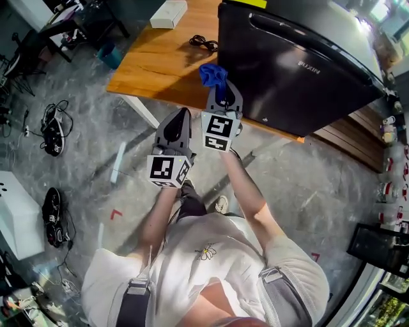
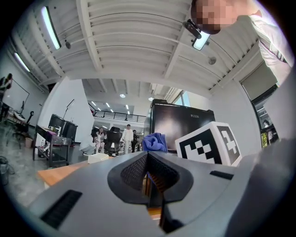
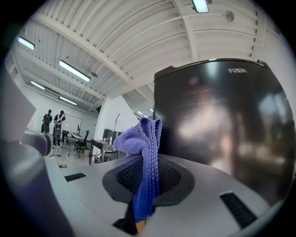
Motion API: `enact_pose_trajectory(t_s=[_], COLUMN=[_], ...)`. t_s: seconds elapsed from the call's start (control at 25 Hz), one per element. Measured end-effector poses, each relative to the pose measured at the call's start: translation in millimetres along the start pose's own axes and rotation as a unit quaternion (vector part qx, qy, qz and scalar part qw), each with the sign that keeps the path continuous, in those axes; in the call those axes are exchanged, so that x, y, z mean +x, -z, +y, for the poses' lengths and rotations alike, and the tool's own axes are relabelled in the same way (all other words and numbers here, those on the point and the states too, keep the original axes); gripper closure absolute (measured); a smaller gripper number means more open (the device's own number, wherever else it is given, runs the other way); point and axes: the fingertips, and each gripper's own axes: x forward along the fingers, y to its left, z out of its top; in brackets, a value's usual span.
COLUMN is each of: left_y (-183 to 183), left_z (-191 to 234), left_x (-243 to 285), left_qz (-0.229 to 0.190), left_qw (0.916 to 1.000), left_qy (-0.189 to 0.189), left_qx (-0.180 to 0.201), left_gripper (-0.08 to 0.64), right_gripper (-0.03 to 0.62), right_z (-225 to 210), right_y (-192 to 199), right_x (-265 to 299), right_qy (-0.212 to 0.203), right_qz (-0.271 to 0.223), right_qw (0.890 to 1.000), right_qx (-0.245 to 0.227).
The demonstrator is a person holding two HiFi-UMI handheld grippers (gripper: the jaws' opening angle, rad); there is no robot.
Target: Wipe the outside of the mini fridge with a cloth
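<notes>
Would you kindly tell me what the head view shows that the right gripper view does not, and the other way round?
Only the head view shows the wooden table under the fridge, the white box on it, and the grey floor with cables lying about. Only the right gripper view shows the ribbed ceiling with its strip lights, two people standing far off, and, close up, the jaws closed on the blue cloth. Both show the right gripper holding the blue cloth up in front of the black mini fridge.

Wooden table (image 1: 153, 73), white box (image 1: 169, 14) on it, black cord (image 1: 203, 43) nearby, tangled cables (image 1: 54, 124) on grey floor (image 1: 96, 153)
</notes>
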Motion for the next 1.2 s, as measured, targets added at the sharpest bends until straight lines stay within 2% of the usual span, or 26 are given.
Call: enact_pose_trajectory(t_s=[0.24, 0.52, 0.76, 1.2], left_y=[2, 1, 1, 4], left_z=[18, 7, -15, -73], left_x=[-13, -13, -10, 8], left_qz=[0.005, 0.004, 0.0, -0.001], left_qw=[0.9997, 0.9999, 0.9999, 0.9989], left_qy=[-0.023, -0.015, -0.004, 0.041], left_qx=[0.001, -0.001, -0.011, -0.021], left_gripper=[0.555, 0.555, 0.555, 0.555], right_gripper=[0.531, 0.531, 0.531, 0.531], right_z=[6, -11, -55, -152], right_y=[14, 13, 11, 8], right_x=[12, 1, -28, -85], right_qy=[0.012, 0.027, 0.059, 0.132], right_qz=[0.011, 0.012, 0.015, 0.004], right_qw=[1.0, 0.999, 0.998, 0.991], right_qx=[-0.021, -0.015, -0.016, -0.023])
